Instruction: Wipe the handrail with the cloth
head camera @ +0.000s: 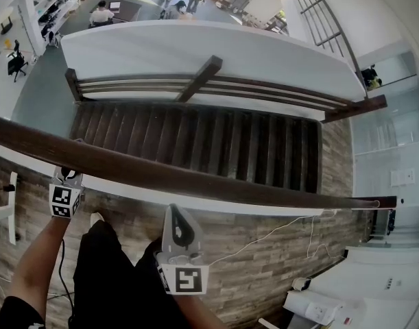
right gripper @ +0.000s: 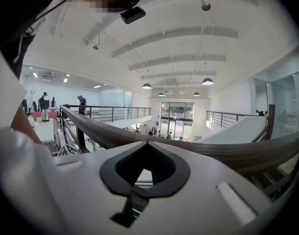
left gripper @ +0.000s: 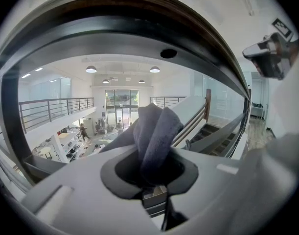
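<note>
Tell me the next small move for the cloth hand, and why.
Probably lift the left claw slightly until the cloth presses against the handrail. The claw is shut on the cloth, whose folded end sticks out ahead. The rail arches just above it with a gap showing, so no wiping contact seems made yet.

- Dark stairs (head camera: 195, 139) are dropping toward a lower hall (head camera: 137, 9).
- Plank floor (head camera: 278, 266) is spreading underfoot.
- Round lamps (right gripper: 207, 82) are glowing on the white ceiling (right gripper: 178, 33).
- Far windows (right gripper: 177, 116) are letting daylight in.
</note>
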Motion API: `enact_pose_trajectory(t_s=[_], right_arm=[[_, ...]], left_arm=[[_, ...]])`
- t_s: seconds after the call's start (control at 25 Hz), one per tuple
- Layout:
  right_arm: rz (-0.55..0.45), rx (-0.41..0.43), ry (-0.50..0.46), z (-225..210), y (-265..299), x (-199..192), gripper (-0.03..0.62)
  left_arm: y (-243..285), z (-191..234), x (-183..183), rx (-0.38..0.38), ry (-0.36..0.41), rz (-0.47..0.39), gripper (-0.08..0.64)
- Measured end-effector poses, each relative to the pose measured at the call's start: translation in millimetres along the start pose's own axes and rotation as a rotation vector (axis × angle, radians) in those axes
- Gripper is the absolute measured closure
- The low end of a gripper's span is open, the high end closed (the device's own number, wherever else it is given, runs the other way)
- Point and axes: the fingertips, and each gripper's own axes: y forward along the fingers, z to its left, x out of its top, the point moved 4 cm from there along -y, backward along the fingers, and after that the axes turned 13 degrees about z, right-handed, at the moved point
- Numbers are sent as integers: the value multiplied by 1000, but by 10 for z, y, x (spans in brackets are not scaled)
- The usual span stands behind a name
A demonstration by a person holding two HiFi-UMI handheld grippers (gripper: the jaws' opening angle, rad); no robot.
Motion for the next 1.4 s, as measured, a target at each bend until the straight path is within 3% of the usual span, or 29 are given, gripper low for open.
enact_pose_trajectory(t_s=[0.44, 1.0, 1.4], right_arm=[[-14, -34, 47, -89, -149, -48, 591], [-9, -51, 58, -349, -270, -88, 591], [-5, -35, 55, -458, -340, -133, 591]], left_arm=[[6, -289, 36, -39, 2, 4, 503], [138, -475, 120, -28, 17, 20, 503], [166, -618, 151, -58, -36, 42, 503]])
